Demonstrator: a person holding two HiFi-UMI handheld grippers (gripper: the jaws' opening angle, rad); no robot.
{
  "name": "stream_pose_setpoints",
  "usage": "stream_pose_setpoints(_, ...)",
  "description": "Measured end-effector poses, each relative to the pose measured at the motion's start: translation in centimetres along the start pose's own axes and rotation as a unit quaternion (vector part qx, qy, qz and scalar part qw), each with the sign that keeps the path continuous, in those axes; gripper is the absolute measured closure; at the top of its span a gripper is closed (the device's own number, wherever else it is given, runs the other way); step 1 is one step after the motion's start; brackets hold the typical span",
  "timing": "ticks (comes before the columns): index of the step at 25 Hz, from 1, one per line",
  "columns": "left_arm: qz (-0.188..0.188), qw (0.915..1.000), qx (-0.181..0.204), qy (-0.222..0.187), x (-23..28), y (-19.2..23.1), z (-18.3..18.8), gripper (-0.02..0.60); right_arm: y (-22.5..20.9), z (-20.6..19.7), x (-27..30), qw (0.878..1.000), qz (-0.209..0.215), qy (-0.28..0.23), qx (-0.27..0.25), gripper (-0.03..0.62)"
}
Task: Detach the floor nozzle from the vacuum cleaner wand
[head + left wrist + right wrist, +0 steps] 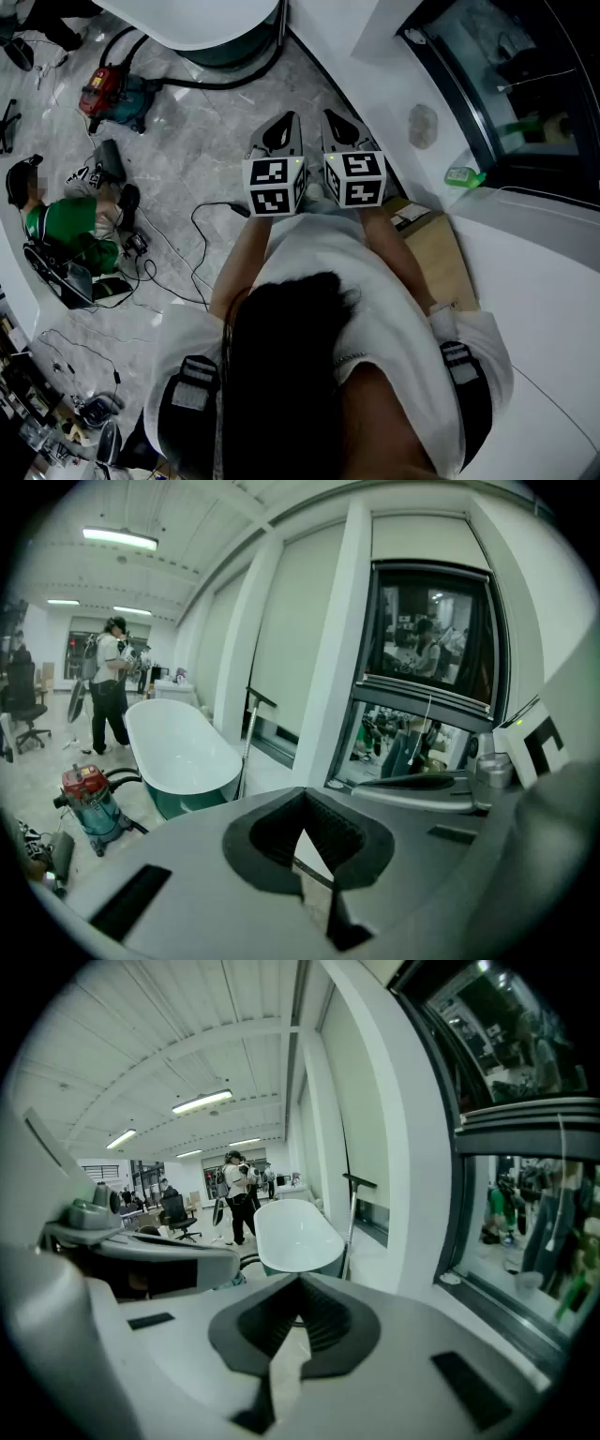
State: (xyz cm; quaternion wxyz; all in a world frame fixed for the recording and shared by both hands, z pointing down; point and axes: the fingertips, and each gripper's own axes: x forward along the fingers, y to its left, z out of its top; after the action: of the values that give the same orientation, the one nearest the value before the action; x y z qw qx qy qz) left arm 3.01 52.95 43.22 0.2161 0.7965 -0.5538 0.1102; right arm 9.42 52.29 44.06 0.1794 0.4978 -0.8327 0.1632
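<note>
Because the left gripper point(284, 122) and right gripper point(335, 120) both hung clenched and empty, well apart from the upright wand point(247, 747) beside the bathtub point(183, 752) at twelve o'clock, a reach made like that would likely topple it. Head view traced the hose point(216, 82) of the canister vacuum point(112, 98) at ten o'clock. Only the gripper views showed the wand, and which end bore the floor nozzle could not be told.

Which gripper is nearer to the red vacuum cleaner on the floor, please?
Left. The vacuum cleaner stands off to the left of the left gripper; the right gripper is alongside, on the far side.
</note>
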Motion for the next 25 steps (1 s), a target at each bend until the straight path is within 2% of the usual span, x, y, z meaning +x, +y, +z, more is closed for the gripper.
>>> stream_pose_setpoints(8, 0.004, 1.0, 0.0, 0.0, 0.1, 0.4, -0.2, 0.578, 0.3, -0.2, 0.4, 1.0, 0.002, 0.002, -0.004, 0.579)
stream_pose_setpoints(13, -0.002, 0.9997, -0.023, 0.002, 0.1, 0.9, -0.2, 0.578, 0.8, -0.1, 0.6, 1.0, 0.006, -0.001, 0.005, 0.579)
stream_pose_setpoints(25, -0.005, 0.9999, -0.009, 0.004, 1.7, 3.7, 0.6, 0.578, 1.3, 1.1, 3.3, 1.0, -0.003, -0.008, 0.021, 0.579)
